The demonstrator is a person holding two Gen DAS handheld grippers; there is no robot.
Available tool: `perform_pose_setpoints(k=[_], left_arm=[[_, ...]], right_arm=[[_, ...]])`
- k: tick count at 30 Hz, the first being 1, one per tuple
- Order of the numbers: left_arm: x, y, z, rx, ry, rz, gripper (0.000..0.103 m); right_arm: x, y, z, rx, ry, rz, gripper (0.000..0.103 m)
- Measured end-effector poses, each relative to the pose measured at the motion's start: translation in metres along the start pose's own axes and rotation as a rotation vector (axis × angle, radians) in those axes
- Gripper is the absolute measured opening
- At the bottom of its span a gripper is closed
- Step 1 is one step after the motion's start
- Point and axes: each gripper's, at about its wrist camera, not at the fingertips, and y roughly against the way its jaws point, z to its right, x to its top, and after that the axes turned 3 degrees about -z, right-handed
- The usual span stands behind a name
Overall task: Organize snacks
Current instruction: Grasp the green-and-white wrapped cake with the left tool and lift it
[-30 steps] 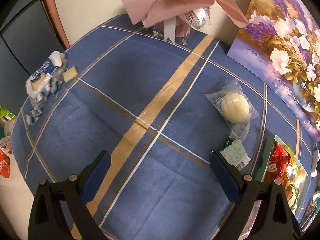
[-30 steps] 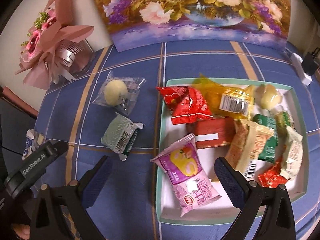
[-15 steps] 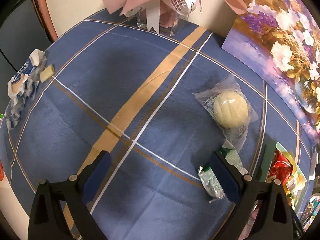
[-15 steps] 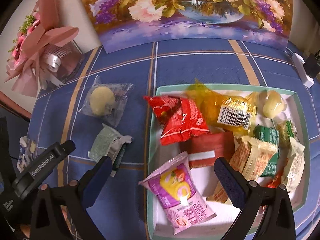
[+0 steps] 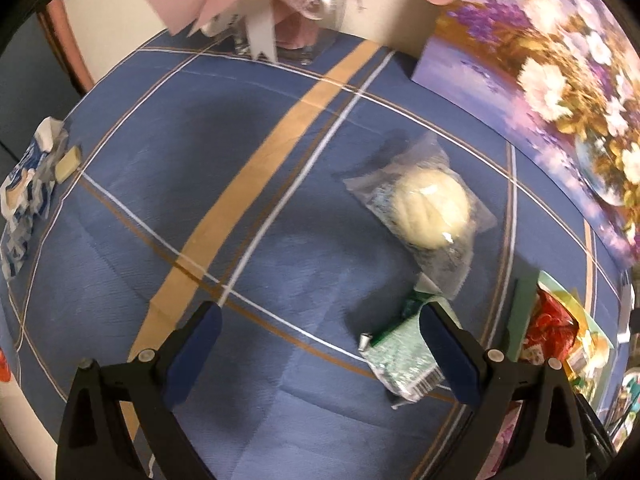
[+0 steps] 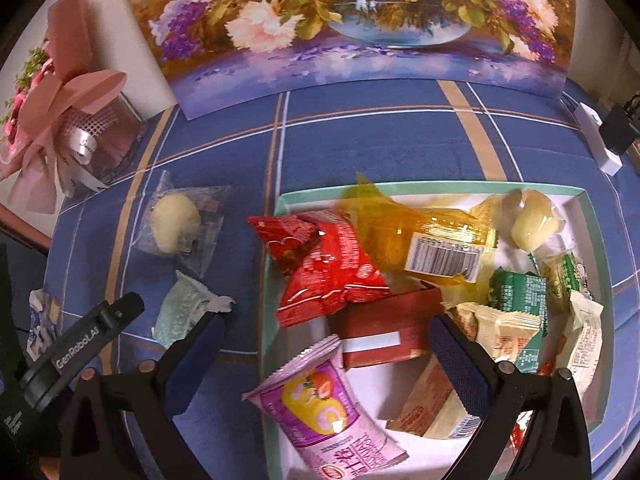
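Note:
A pale green snack packet (image 5: pixel 404 354) (image 6: pixel 182 312) lies on the blue tablecloth, just inside the right finger of my open left gripper (image 5: pixel 320 352). Beyond it rests a round pale bun in clear wrap (image 5: pixel 430 208) (image 6: pixel 176 222). The mint-rimmed tray (image 6: pixel 272 280) (image 5: pixel 524 320) holds several snacks: a red packet (image 6: pixel 328 272), a yellow bag (image 6: pixel 420 236), a pink packet (image 6: pixel 324 408). My right gripper (image 6: pixel 328 356) hangs open over the tray's near left part, gripping nothing. The left gripper's body (image 6: pixel 76 344) shows at the right wrist view's left edge.
A pink bouquet in a glass vase (image 5: pixel 288 8) (image 6: pixel 72 120) and a flower painting (image 5: pixel 560 80) (image 6: pixel 360 20) stand at the table's back. A blue-white torn wrapper and a small yellow piece (image 5: pixel 68 164) lie at the left edge. A white power strip (image 6: pixel 596 136) sits far right.
The left gripper has moved forward and right, bringing the green packet against its right finger and the bun nearer. The right gripper shifted slightly closer over the tray.

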Motion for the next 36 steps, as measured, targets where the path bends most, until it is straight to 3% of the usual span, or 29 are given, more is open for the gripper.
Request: perform_pose_setpoints(k=[13, 27, 36], left_arm=[[-0.009, -0.012, 0.029, -0.093, -0.095, -0.066, 0.099], [-0.021, -0.023, 0.055, -0.064, -0.189, -0.092, 0.099], [-0.018, -0.035, 0.050, -0.048, -0.139, -0.097, 0.098]], right_arm=[[0.002, 0.007, 0.016, 0.002, -0.027, 0.005, 0.103], [0.005, 0.012, 0.030, -0.003, -0.061, 0.011, 0.103], [0.004, 0.013, 0.032, -0.002, -0.061, 0.010, 0.103]])
